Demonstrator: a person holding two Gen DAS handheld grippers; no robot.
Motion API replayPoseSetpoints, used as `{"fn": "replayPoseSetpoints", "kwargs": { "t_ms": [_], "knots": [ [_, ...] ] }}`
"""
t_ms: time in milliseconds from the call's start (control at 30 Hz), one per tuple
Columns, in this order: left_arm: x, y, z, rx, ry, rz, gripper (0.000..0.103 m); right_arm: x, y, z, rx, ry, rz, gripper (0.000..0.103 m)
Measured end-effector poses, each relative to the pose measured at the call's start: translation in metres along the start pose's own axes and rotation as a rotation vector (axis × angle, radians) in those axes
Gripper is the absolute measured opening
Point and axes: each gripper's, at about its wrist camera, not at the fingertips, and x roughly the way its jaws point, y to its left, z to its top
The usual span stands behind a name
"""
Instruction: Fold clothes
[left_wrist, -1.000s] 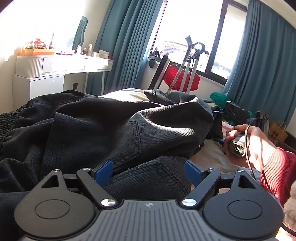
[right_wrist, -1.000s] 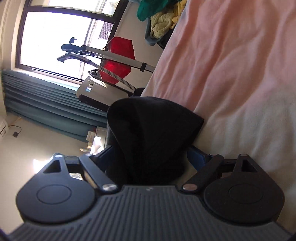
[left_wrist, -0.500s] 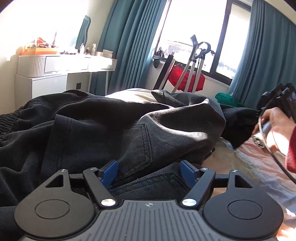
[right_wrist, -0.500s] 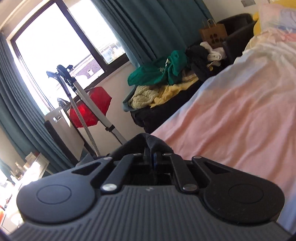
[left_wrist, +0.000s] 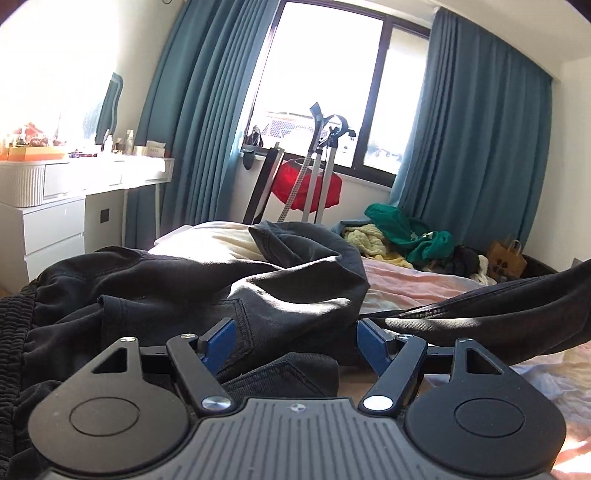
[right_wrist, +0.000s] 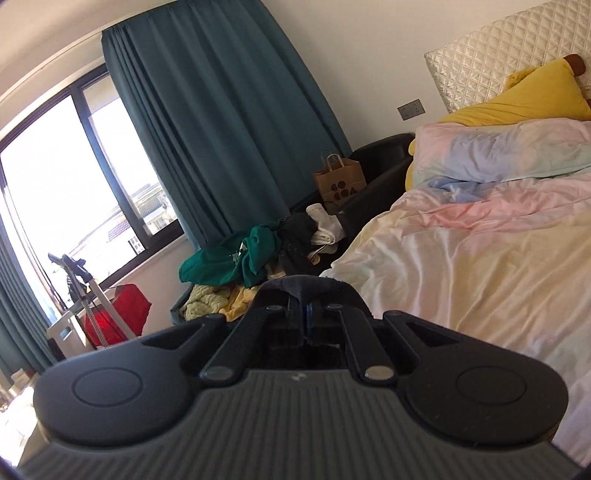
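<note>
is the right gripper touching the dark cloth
Touching. In the right wrist view the right gripper is shut, with a fold of the dark cloth pinched between its pads and bunched over the fingertips.

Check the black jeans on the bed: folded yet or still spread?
Not folded. The black jeans lie crumpled in loose heaps on the bed, and one part stretches off toward the right edge.

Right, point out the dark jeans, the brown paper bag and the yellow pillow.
dark jeans (left_wrist: 236, 295): left wrist view, on the sunlit denim fold.
brown paper bag (right_wrist: 340, 182): right wrist view, on its printed front.
yellow pillow (right_wrist: 532, 96): right wrist view, on its upper face.
</note>
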Motion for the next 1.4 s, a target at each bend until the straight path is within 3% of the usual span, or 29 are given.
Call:
{"fn": "replayPoseSetpoints", "kwargs": {
  "t_ms": [133,267,500,600,667,733,833,967,1067,1233,1300,1367,1400],
  "knots": [
    [-0.017,-0.009,-0.002,0.047,0.010,-0.010,0.074,-0.010,-0.058,-0.020,0.017,0.095,-0.059,0.006],
    [-0.032,-0.014,-0.004,0.083,0.020,0.011,0.075,-0.021,-0.090,-0.048,0.035,0.175,-0.095,0.006],
    [-0.035,-0.012,-0.008,0.096,0.062,0.082,0.076,-0.036,-0.128,-0.071,0.204,0.273,-0.144,0.014],
    [-0.032,-0.013,-0.012,0.098,0.078,0.113,0.076,-0.051,-0.133,-0.068,0.242,0.231,-0.163,0.035],
    [-0.032,-0.016,-0.014,0.110,0.088,0.132,0.076,-0.060,-0.136,-0.064,0.273,0.190,-0.159,0.063],
    [-0.034,-0.018,-0.016,0.119,0.090,0.133,0.076,-0.065,-0.136,-0.060,0.288,0.163,-0.118,0.070],
    [-0.039,-0.023,-0.017,0.125,0.080,0.135,0.079,-0.060,-0.131,-0.061,0.300,0.239,-0.062,0.070],
    [-0.035,-0.027,-0.021,0.144,0.086,0.147,0.080,-0.037,-0.126,-0.094,0.422,0.528,0.018,0.070],
    [-0.026,-0.028,-0.026,0.174,0.127,0.171,0.080,-0.021,-0.120,-0.118,0.438,0.638,-0.009,0.070],
    [0.000,-0.033,-0.045,0.330,0.256,0.297,0.080,0.000,-0.108,-0.133,0.354,0.585,-0.080,0.068],
    [0.007,-0.032,-0.052,0.363,0.282,0.327,0.080,0.011,-0.101,-0.136,0.310,0.566,-0.079,0.055],
    [0.012,-0.029,-0.055,0.375,0.284,0.337,0.080,0.020,-0.095,-0.137,0.261,0.541,-0.079,0.025],
    [0.014,-0.029,-0.056,0.382,0.286,0.343,0.080,0.022,-0.094,-0.136,0.241,0.529,-0.070,0.020]
  ]
}}
